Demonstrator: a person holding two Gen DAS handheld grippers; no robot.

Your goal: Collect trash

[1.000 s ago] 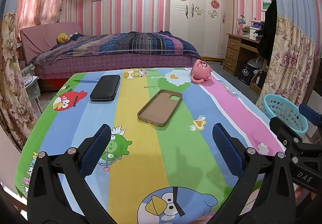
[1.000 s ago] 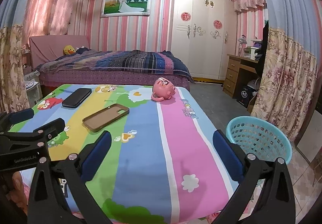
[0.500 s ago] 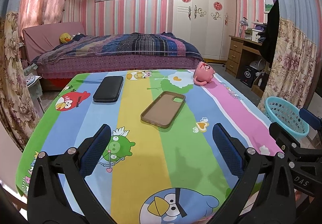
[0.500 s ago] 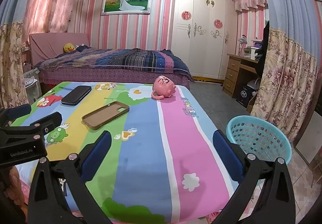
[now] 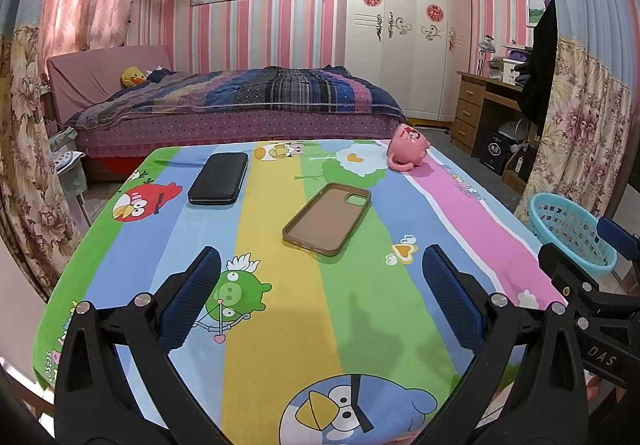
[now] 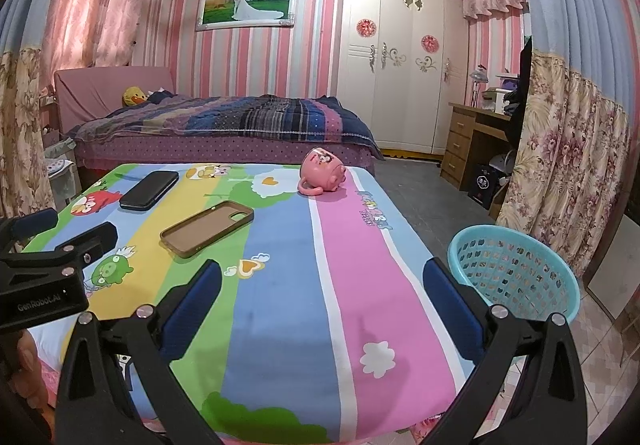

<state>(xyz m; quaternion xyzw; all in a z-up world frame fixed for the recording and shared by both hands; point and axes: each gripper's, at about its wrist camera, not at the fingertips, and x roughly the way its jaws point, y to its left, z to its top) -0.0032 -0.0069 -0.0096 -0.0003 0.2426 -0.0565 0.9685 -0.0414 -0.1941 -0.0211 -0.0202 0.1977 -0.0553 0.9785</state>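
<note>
A brown phone case [image 5: 328, 217] [image 6: 207, 221] lies open side up in the middle of the table. A black case [image 5: 219, 183] [image 6: 149, 189] rests at the far left, and a pink mug [image 5: 409, 147] [image 6: 322, 173] lies tipped on its side at the far right. A turquoise basket [image 5: 570, 235] [image 6: 514, 279] stands on the floor off the table's right edge. My left gripper [image 5: 320, 297] hangs open over the near edge, nothing between its fingers. My right gripper [image 6: 320, 305] is open too, above the pink stripe, beside the basket.
The table wears a striped cartoon cloth [image 5: 280, 305]. A bed [image 5: 240, 105] stands behind it, a white wardrobe [image 5: 404, 45] at the back, a wooden desk [image 5: 480, 113] at right, floral curtains on both sides. Tiled floor [image 6: 424, 189] lies right of the table.
Both views have shifted slightly, so the table objects sit a little further right in the left view. Both grippers stay open and nothing on the table has moved.
</note>
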